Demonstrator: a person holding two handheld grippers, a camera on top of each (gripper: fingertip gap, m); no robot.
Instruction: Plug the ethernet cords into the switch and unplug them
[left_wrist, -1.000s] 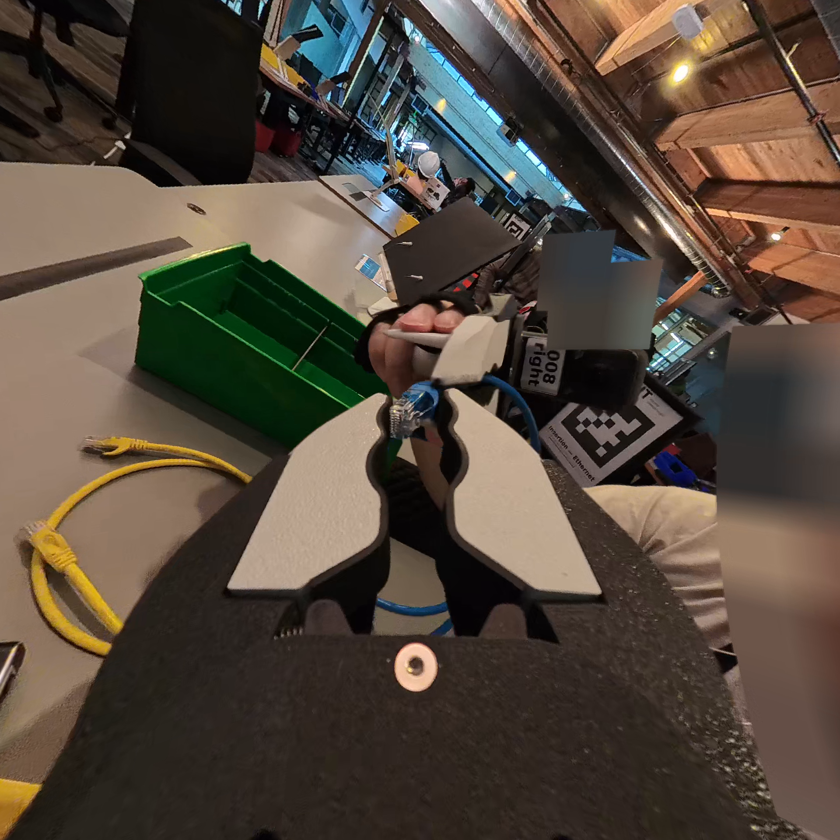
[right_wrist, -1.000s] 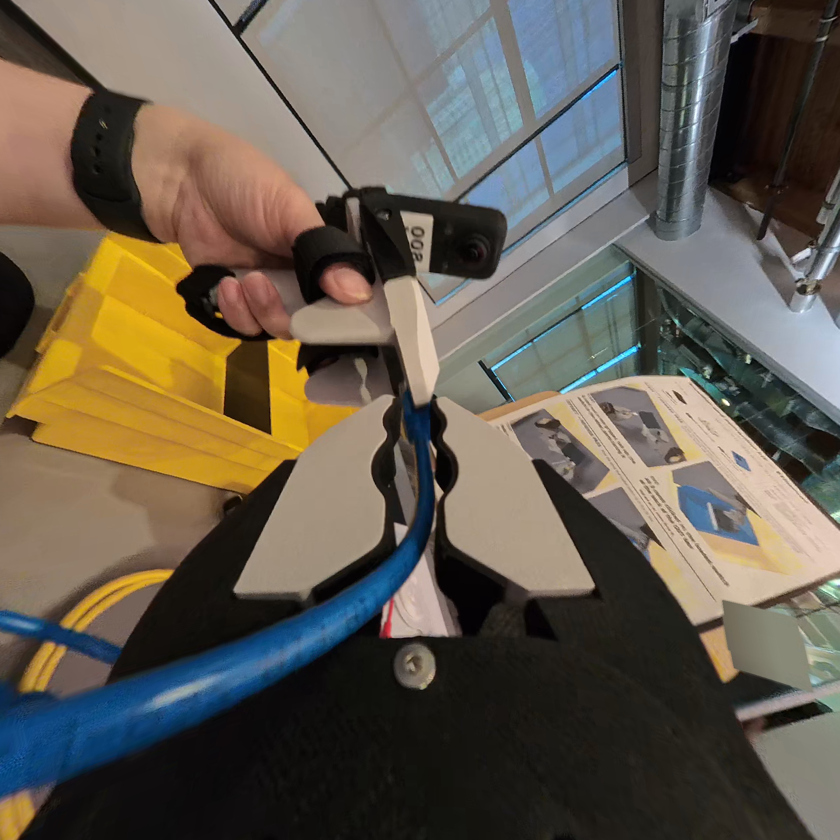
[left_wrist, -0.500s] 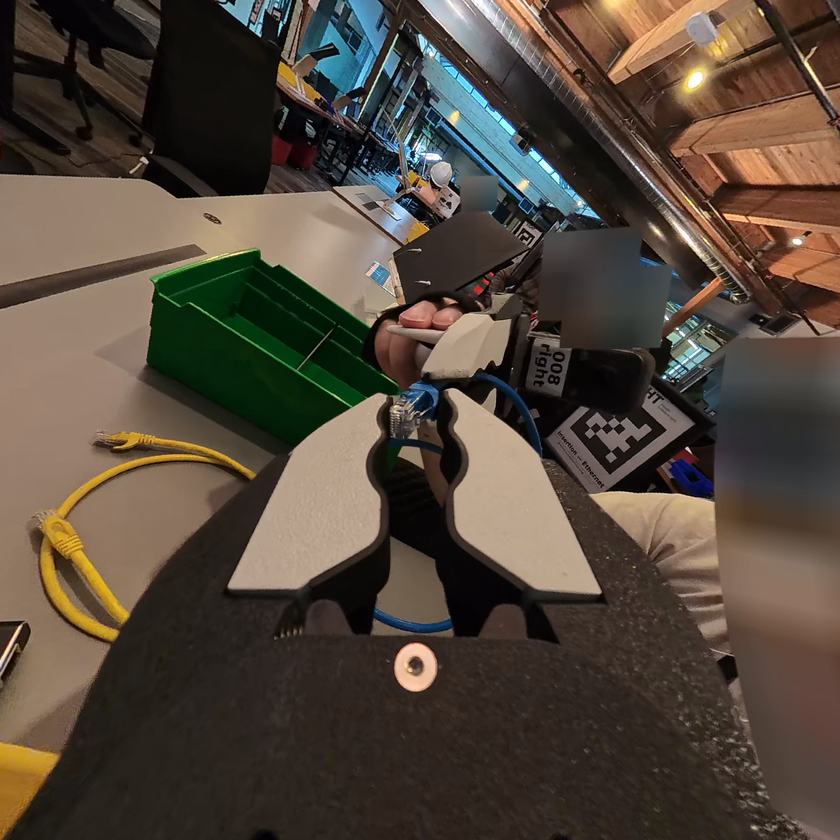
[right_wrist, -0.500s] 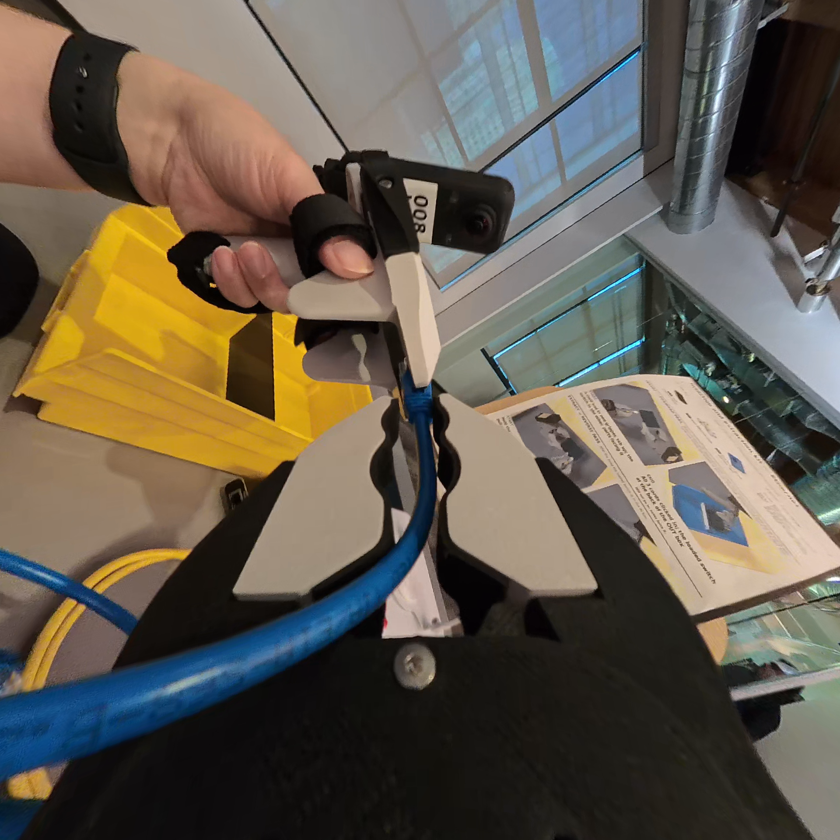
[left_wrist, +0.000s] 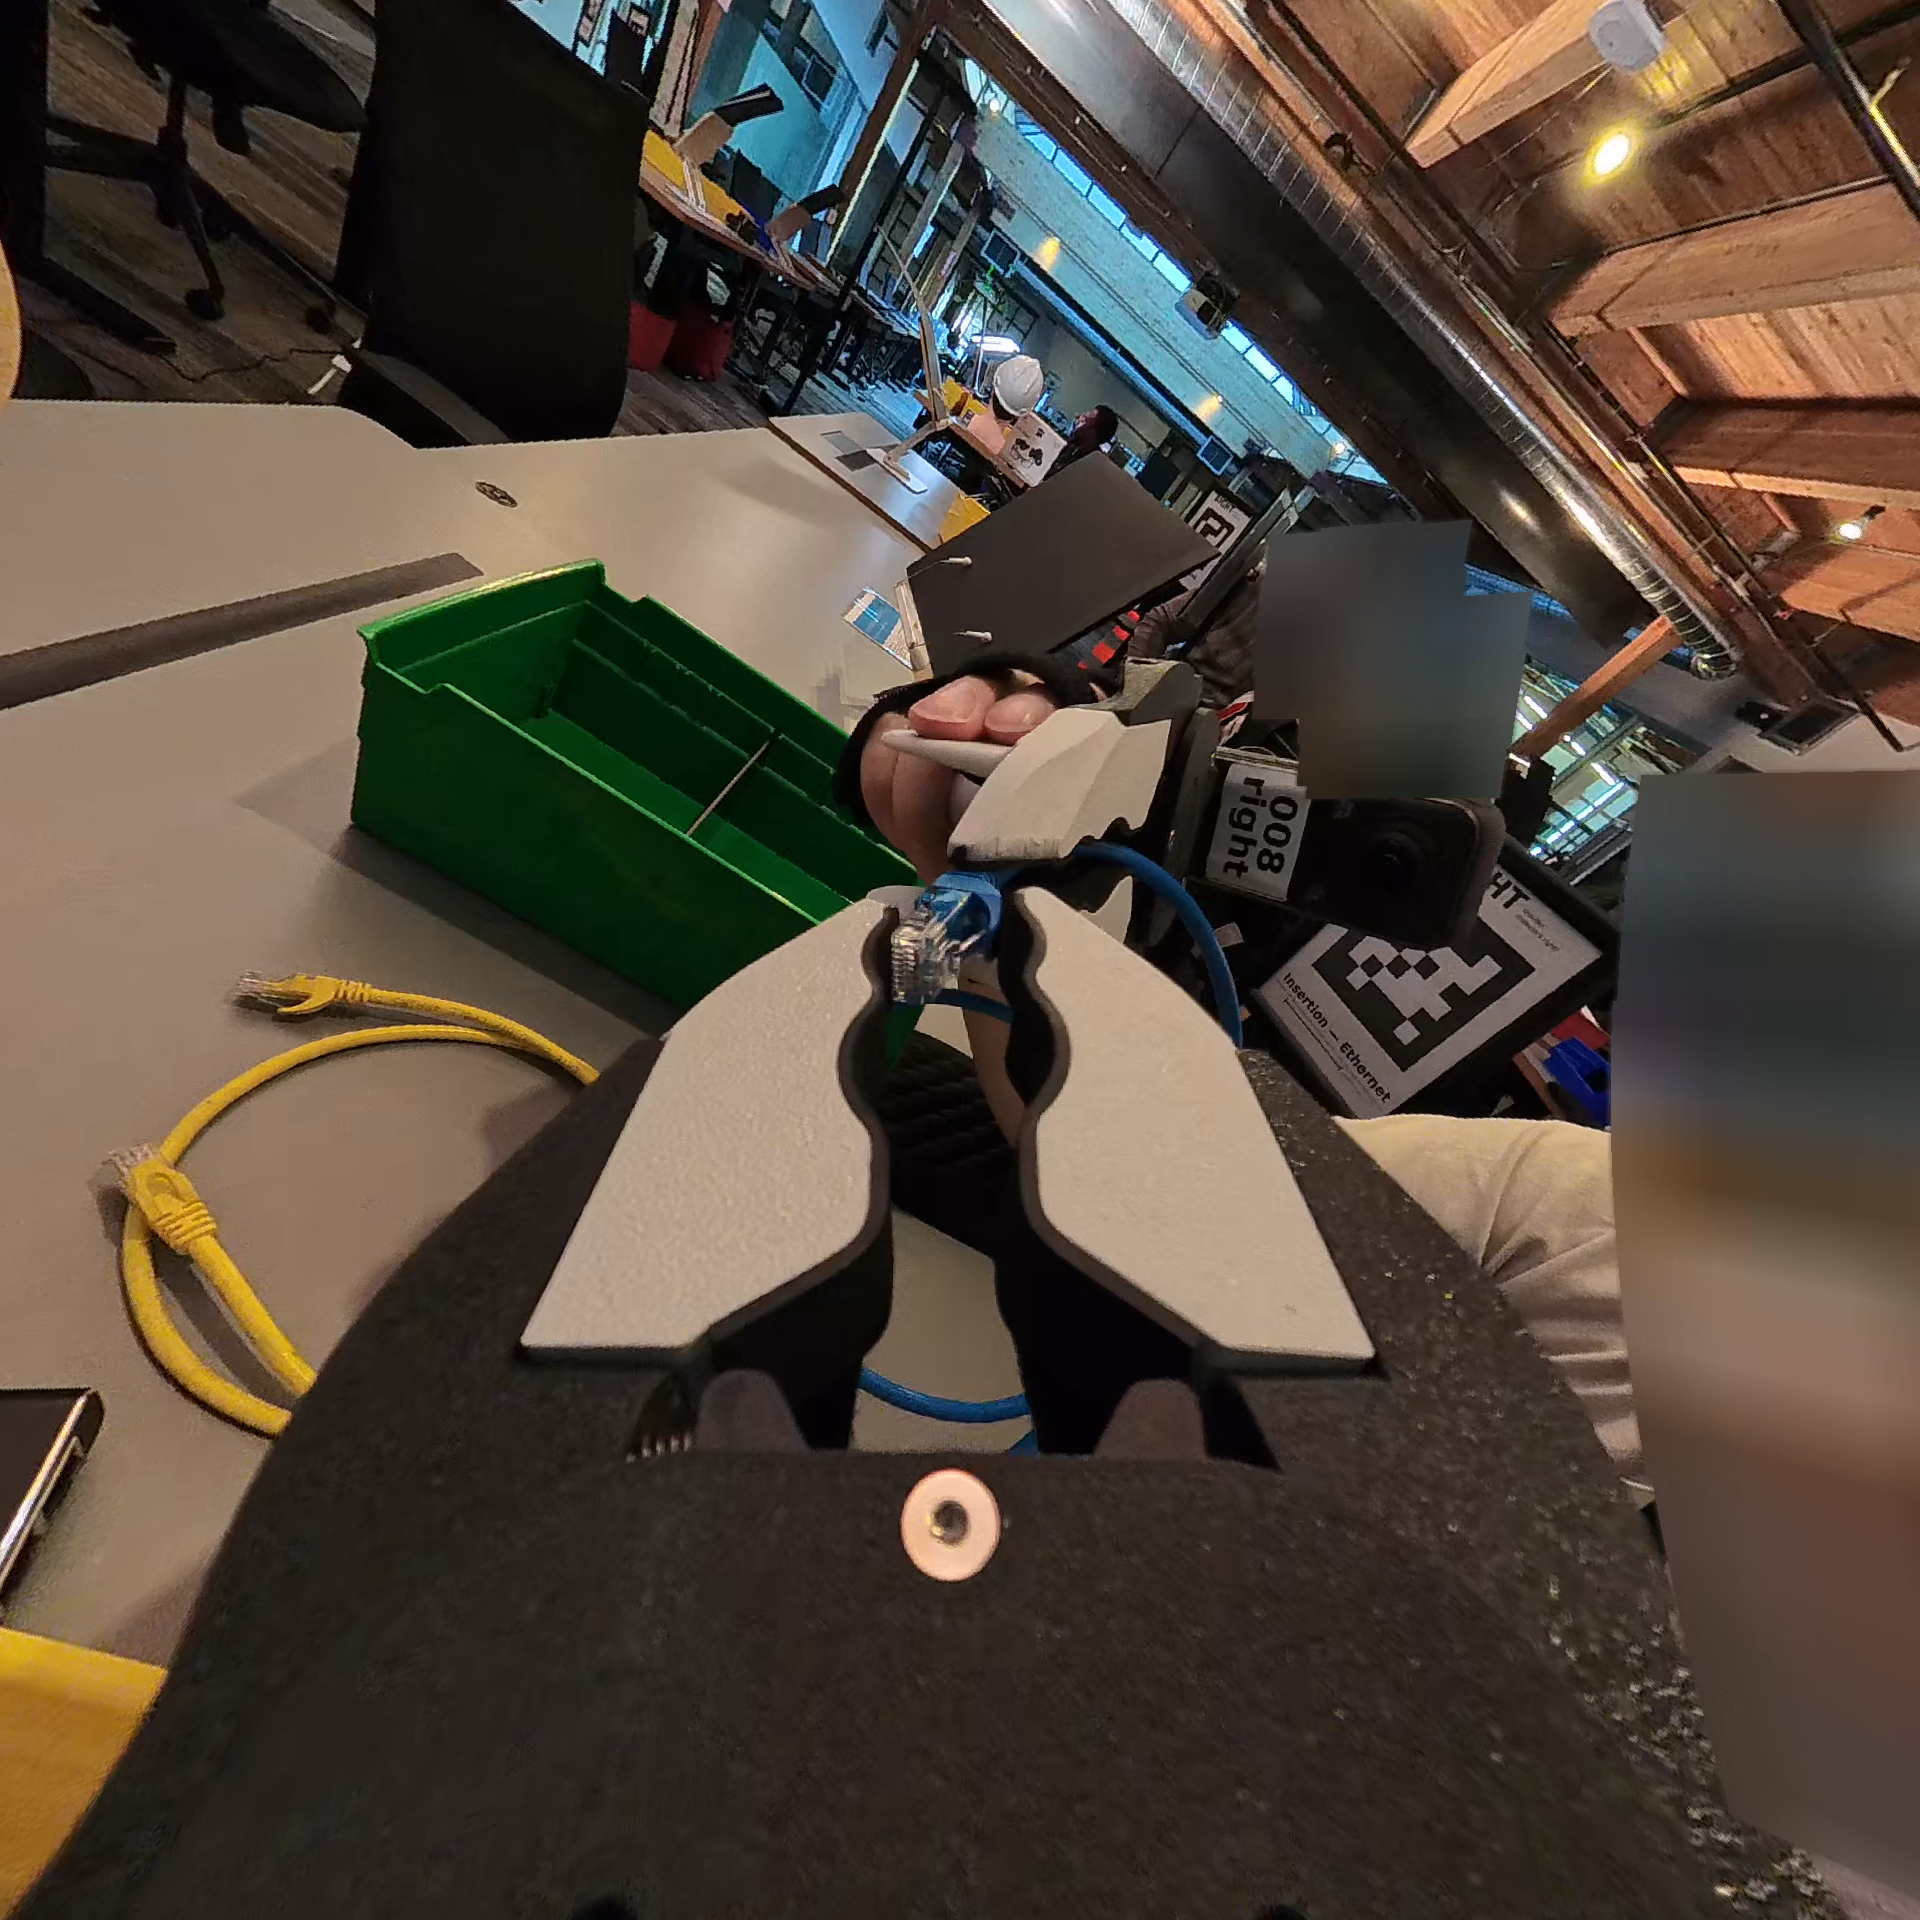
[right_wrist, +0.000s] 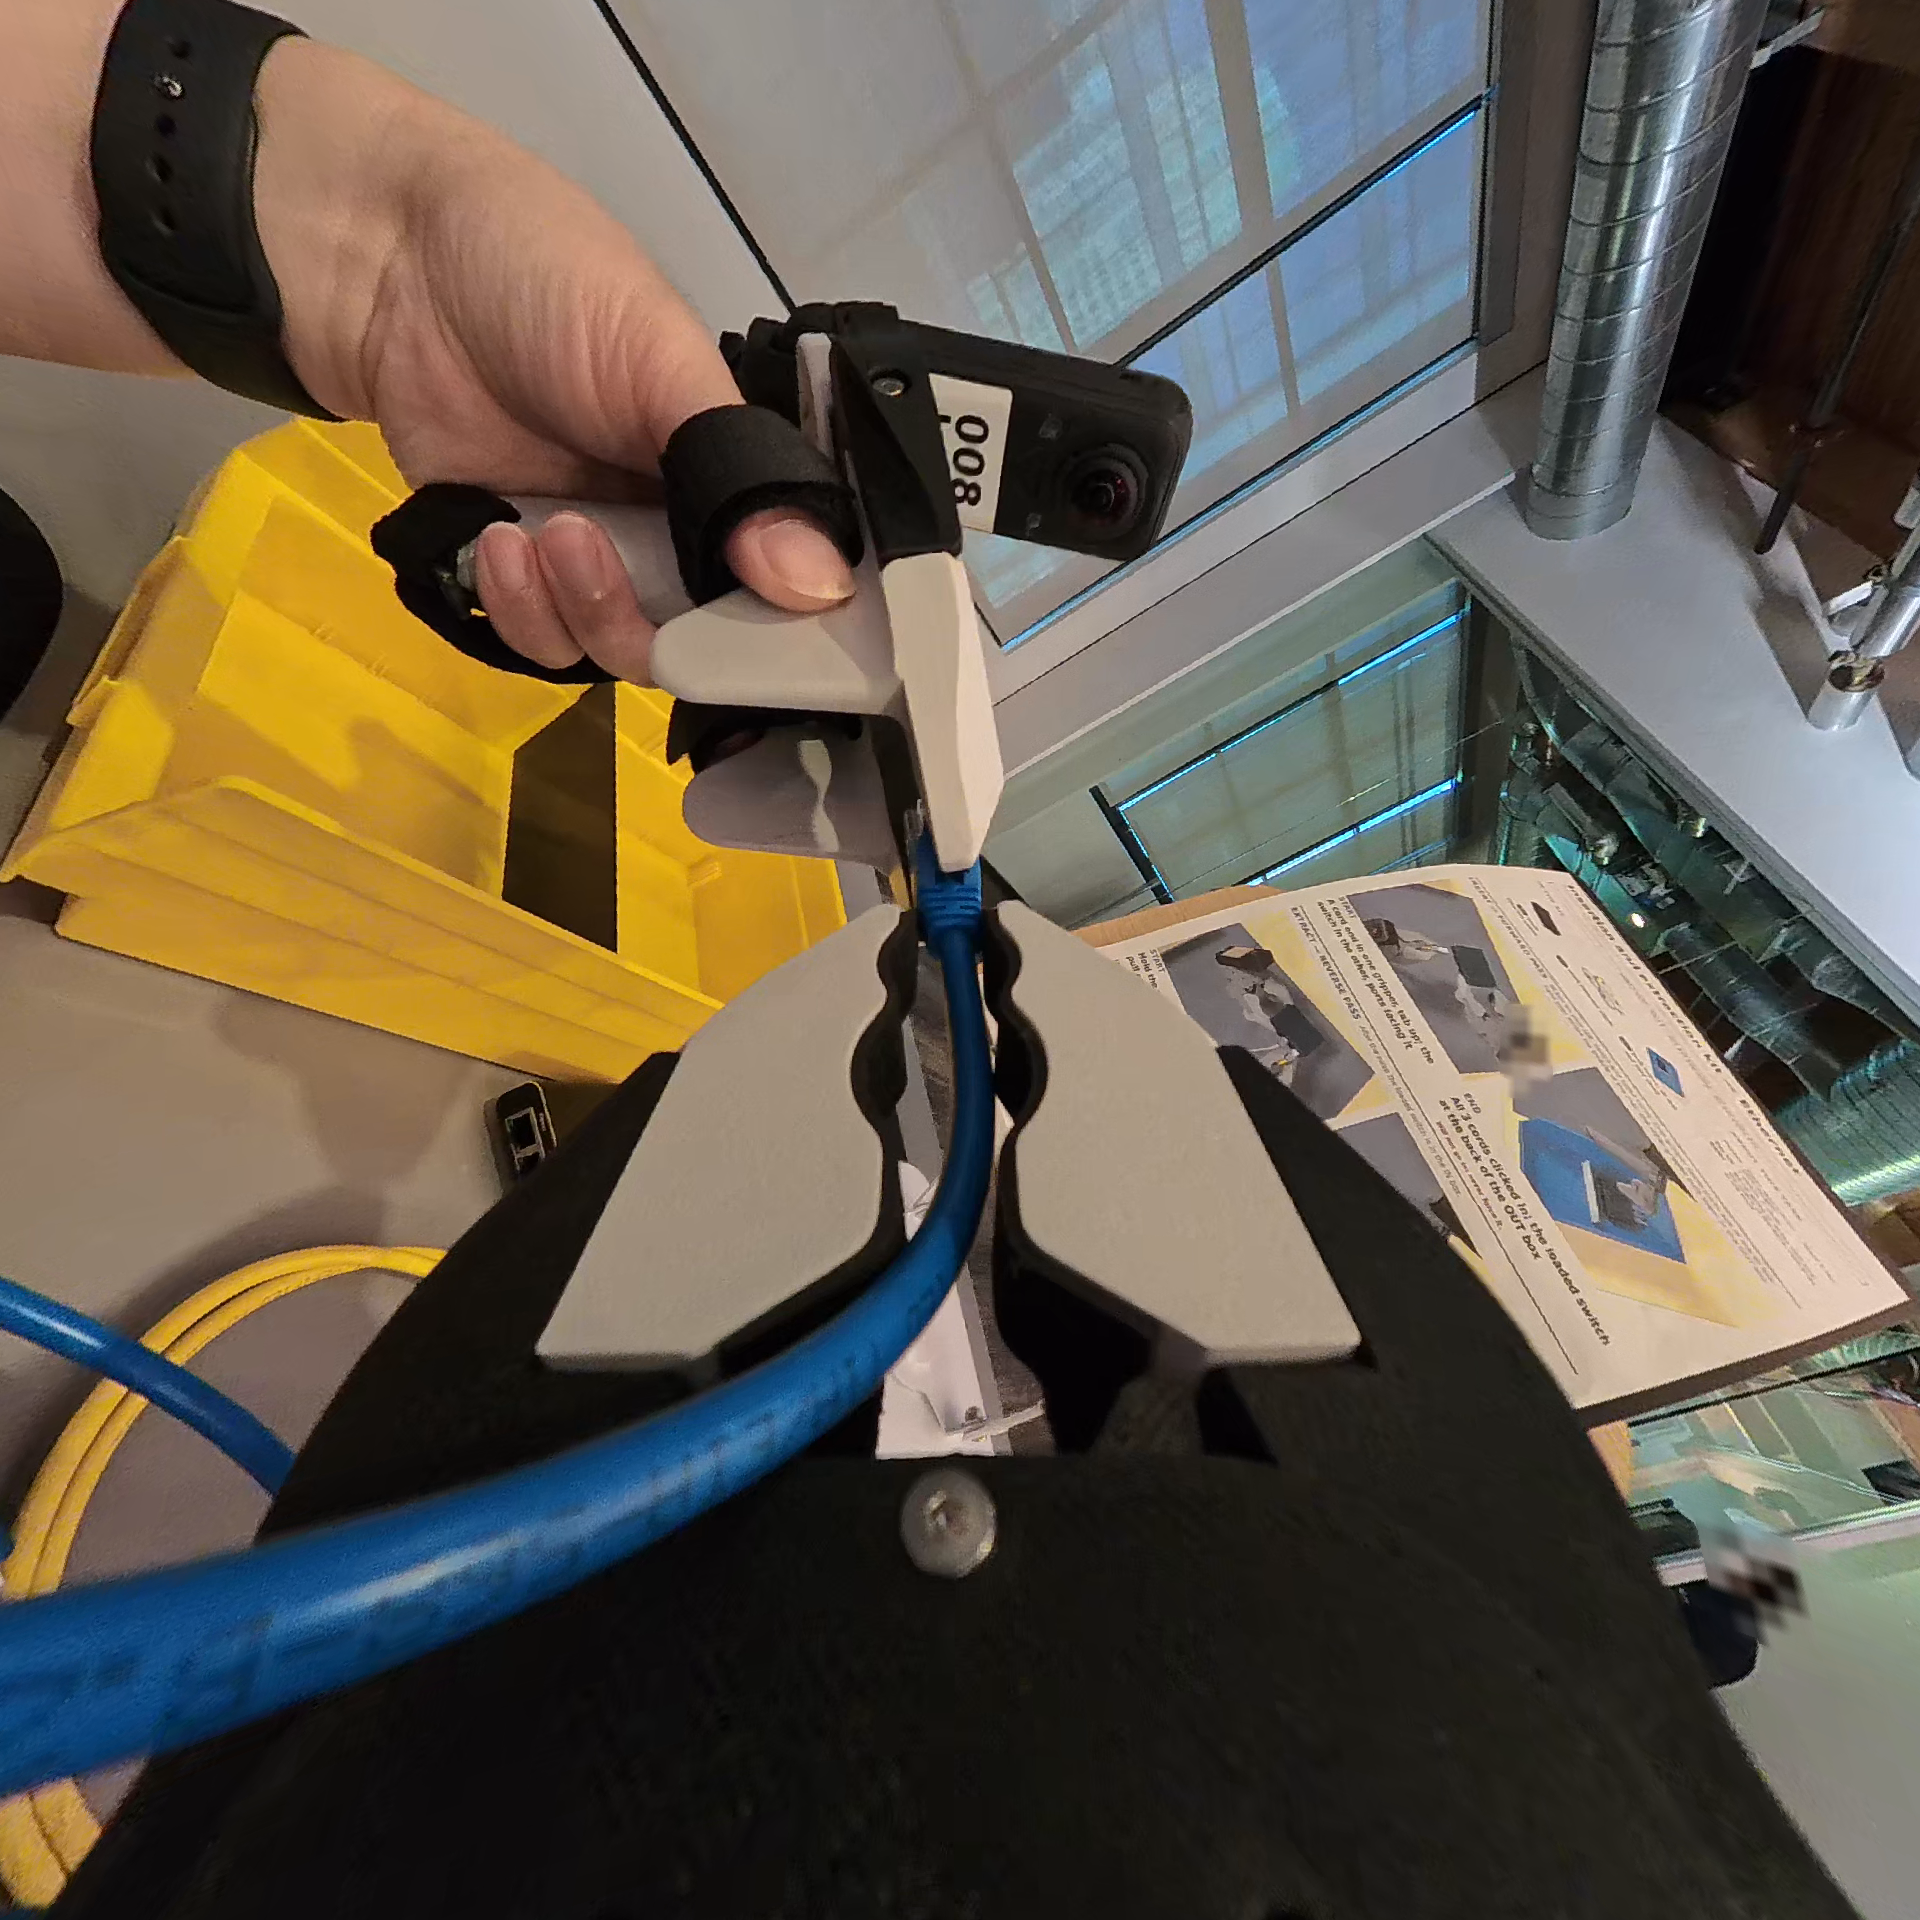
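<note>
A blue ethernet cord (right_wrist: 940, 1195) runs between both grippers, held in the air above the grey table (left_wrist: 208, 665). My left gripper (left_wrist: 940, 925) is shut on its clear plug (left_wrist: 925, 951). My right gripper (right_wrist: 945, 920) is shut around the cord just behind the plug's blue boot (right_wrist: 951, 899). The two grippers face each other tip to tip; the right gripper (left_wrist: 997, 852) shows in the left wrist view and the left gripper (right_wrist: 920, 826) in the right wrist view. A small black switch (right_wrist: 525, 1127) lies on the table below. A yellow cord (left_wrist: 208, 1195) lies loose on the table.
A green bin (left_wrist: 582, 769) stands beyond the yellow cord. A yellow bin (right_wrist: 312, 748) stands behind the switch. An instruction sheet (right_wrist: 1507, 1091) on a board is at the right. A marker sign (left_wrist: 1423, 987) leans by a person's sleeve. A flat black device (left_wrist: 42, 1455) lies at the left edge. Only a small space, under 4 cm, lies between the two pairs of fingers. From either gripper's tips it is about 25 centimetres to the small black switch (right_wrist: 525, 1127).
Both grippers keep their hold on the blue cord. The plug's blue boot now shows past the right fingertips, with the left gripper a little farther from them.
</note>
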